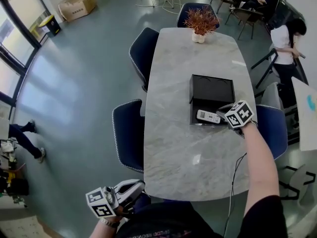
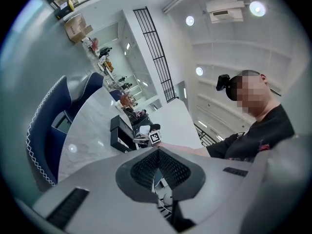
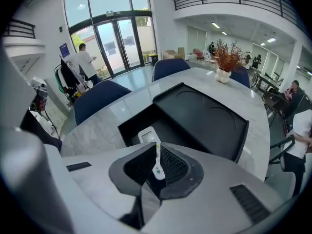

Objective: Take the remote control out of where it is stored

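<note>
A white remote control (image 1: 208,116) lies inside an open black box (image 1: 198,105) on the marble table (image 1: 188,157), with the box lid (image 1: 213,86) folded back flat behind it. My right gripper (image 1: 223,118) hangs tilted down over the box's right end, just right of the remote. In the right gripper view the remote (image 3: 148,135) shows past the tips of the right gripper (image 3: 157,152), whose jaws are shut with only a thin slit between them. My left gripper (image 1: 140,185) stays low at the table's near edge, far from the box. The left gripper (image 2: 157,152) looks shut and holds nothing.
A potted dry plant (image 1: 200,21) stands at the table's far end. Dark blue chairs (image 1: 129,133) line the left side, and another chair (image 1: 272,128) sits right beside my right arm. A person (image 1: 285,43) stands at the back right.
</note>
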{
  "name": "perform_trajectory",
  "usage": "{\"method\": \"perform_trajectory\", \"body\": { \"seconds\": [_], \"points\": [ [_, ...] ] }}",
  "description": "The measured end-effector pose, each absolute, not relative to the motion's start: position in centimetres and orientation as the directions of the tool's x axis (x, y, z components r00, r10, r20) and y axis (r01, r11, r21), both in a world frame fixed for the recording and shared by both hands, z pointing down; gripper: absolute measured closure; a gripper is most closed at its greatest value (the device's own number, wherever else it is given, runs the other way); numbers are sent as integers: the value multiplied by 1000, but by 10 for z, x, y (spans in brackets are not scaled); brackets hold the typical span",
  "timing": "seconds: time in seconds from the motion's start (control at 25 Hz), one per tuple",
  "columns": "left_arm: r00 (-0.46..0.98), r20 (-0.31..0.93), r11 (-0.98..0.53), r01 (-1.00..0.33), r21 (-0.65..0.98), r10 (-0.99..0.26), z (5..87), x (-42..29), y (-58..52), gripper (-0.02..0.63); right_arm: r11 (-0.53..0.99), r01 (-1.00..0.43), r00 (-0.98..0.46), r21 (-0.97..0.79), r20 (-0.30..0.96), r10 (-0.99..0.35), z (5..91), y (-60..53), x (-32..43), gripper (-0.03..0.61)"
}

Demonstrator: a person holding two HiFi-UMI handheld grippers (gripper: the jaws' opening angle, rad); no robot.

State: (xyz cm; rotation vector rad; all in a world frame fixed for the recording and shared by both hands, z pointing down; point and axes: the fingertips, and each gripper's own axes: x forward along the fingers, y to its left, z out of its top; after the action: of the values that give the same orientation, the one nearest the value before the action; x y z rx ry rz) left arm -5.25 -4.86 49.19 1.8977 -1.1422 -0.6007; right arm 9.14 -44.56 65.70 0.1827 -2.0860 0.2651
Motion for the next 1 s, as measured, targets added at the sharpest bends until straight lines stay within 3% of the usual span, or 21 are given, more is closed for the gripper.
{"method": "perform_trajectory", "body": {
  "seconds": [0.48,1.0],
  "points": [
    [439,44,-202,-497,844,-898,500,-50,-48,609,981,-135,-373,-140,924,80,692,-445,78,452],
    [406,66,-160,-499,851,-912,506,-51,-44,609,983,-52,-293,-174,944,151,718,-439,71,403]
  ]
}}
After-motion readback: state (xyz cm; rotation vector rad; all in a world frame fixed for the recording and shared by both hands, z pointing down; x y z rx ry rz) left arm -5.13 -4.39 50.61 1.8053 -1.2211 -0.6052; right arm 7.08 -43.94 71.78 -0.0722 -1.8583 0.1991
